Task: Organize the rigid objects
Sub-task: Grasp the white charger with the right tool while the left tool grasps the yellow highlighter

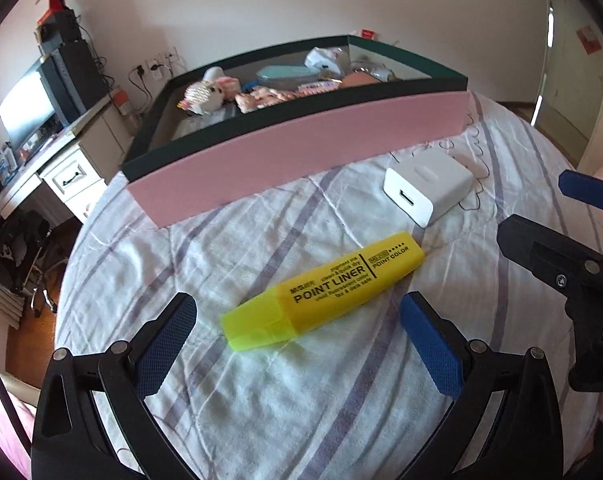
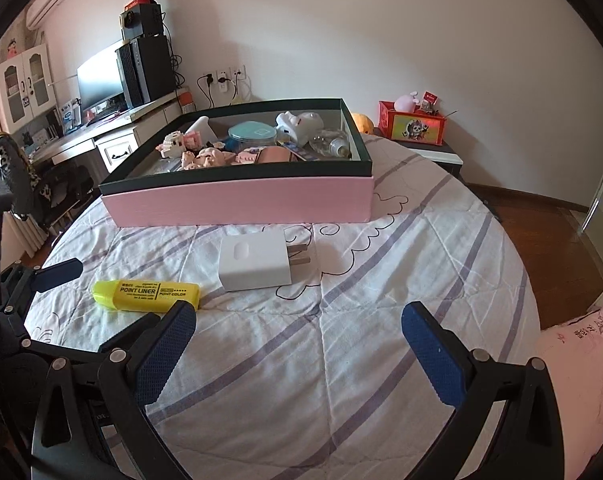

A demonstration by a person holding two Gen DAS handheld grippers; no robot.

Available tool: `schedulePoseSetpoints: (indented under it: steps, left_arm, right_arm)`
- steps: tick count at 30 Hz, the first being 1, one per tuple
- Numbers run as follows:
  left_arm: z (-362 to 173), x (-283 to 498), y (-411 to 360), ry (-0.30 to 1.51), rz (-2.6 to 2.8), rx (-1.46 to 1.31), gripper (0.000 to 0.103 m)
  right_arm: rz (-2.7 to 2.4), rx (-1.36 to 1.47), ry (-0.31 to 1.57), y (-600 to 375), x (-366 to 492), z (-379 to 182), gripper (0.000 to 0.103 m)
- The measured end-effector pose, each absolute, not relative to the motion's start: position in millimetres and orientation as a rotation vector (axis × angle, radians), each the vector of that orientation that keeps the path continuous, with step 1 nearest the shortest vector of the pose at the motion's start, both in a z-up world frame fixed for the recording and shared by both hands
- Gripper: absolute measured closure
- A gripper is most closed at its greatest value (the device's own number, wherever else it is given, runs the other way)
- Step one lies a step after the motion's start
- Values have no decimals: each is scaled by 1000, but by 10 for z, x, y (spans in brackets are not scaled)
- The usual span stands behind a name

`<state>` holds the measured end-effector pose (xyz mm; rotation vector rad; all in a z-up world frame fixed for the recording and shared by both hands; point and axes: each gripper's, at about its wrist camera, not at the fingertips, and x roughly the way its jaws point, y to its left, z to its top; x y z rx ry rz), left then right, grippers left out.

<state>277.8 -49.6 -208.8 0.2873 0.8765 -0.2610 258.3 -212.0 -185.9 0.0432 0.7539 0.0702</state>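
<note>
A yellow highlighter marked POINT LINER lies on the striped bedsheet, its cap end between the tips of my open left gripper, untouched by the pads. Beyond it rests a white plug charger. In the right wrist view the charger lies ahead of my open right gripper, prongs pointing right, and the highlighter sits just off the left fingertip. A pink box with a dark green rim stands behind, holding several small toys and bottles.
The other gripper shows at the right edge of the left wrist view. A desk with a monitor stands left of the bed. A red box sits on a nightstand at back right. A pink pillow lies at right.
</note>
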Motion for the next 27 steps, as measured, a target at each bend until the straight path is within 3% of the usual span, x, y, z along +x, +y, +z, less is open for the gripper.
schedulePoseSetpoints:
  steps: [4,6,7,9,12,23,25,27]
  left_arm:
    - [-2083,2920,-522,888,-322,265,2]
    - [-2072,2957,-493,886,-341,235,25]
    - [-2060,2952,-489,881,-344,227,31]
    - [-2041,2912,-476,860,-317,240,58]
    - [-2010,2907,-351,855,-273,198,77]
    - [-2033,2873,-25,885,-166,3,77]
    - [-2032,2898,-59,883,-160,17,77]
    - [-2037,2918,-85,880,-154,27,77]
  right_arm:
    - [63,53,776,-2163,2677,-1926,0]
    - [58,62,790,-2185,2714,-1948,0]
    - [62,66,793,-2191,2724,-1955,0]
    - [64,64,802,-2183,2754,-1966,0]
    - [68,51,819,-2145,2820,-1976,0]
    - [127,8,890,-1857,3265,-2085,0]
    - [125,0,921,-1843,3350,-2141,7]
    - [107,-10,913,-1852,3358,-2151,21]
